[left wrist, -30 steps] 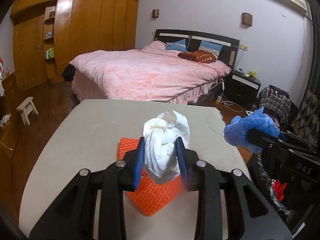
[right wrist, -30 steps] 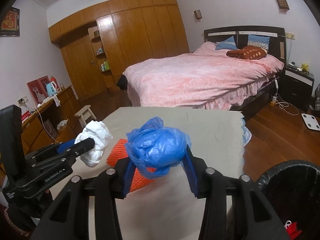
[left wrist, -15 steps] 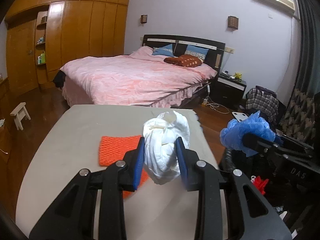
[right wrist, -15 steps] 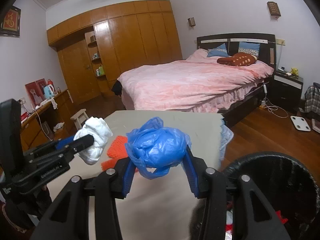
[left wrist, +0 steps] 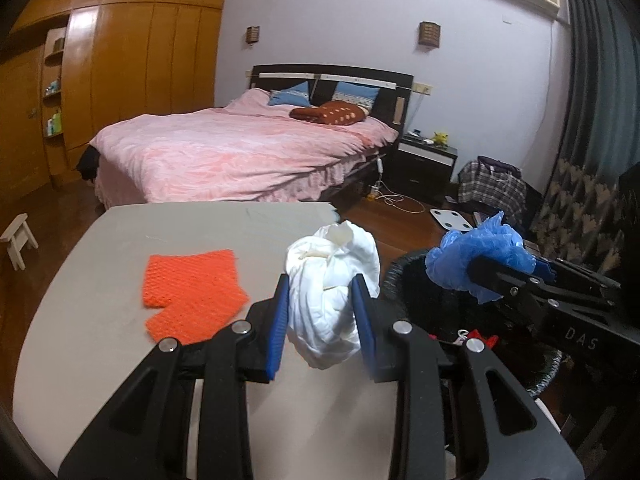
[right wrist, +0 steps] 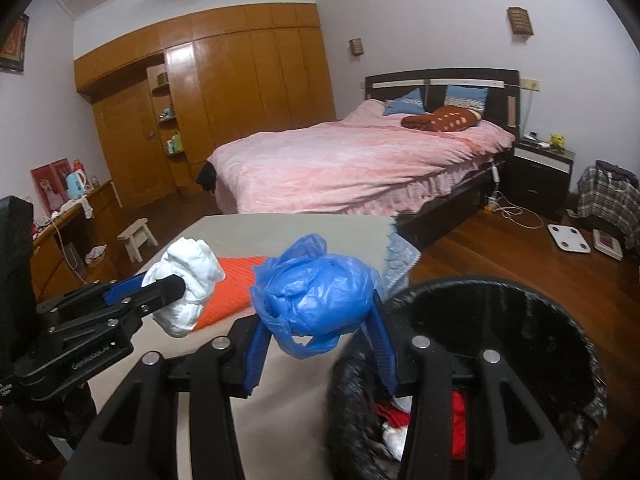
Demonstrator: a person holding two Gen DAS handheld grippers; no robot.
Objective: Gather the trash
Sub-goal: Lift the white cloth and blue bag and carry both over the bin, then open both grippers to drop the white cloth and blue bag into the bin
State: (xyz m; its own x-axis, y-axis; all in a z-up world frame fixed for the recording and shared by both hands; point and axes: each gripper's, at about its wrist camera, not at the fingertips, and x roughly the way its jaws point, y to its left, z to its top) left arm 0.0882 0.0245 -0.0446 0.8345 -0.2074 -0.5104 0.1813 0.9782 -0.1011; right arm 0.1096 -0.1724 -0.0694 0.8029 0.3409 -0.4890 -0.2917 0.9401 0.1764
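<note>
Left hand-held gripper (left wrist: pixel 320 320): its blue pads are clamped on either side of a crumpled white bag (left wrist: pixel 332 292), which is lifted clear of the bench (left wrist: pixel 100 320) at lower centre of the left wrist view; the same bundle appears at left centre of the right wrist view. Right hand-held gripper (right wrist: pixel 316 340): its blue pads are pressed against a crumpled blue plastic bag (right wrist: pixel 316 292), held at centre frame in the right wrist view and seen at right of centre in the left wrist view, above the near rim of the bin. A black trash bin (right wrist: pixel 500 300) occupies the lower right of the right wrist view, beside the bench edge; red and white scraps (right wrist: pixel 456 412) lie inside it. An orange knitted cloth (left wrist: pixel 192 292) lies flat on the bench, left of centre in the left wrist view, apart from both bundles. Background: a bed with a pink cover (left wrist: pixel 240 152) in mid frame, a wooden wardrobe (right wrist: pixel 240 80) at upper left.
</note>
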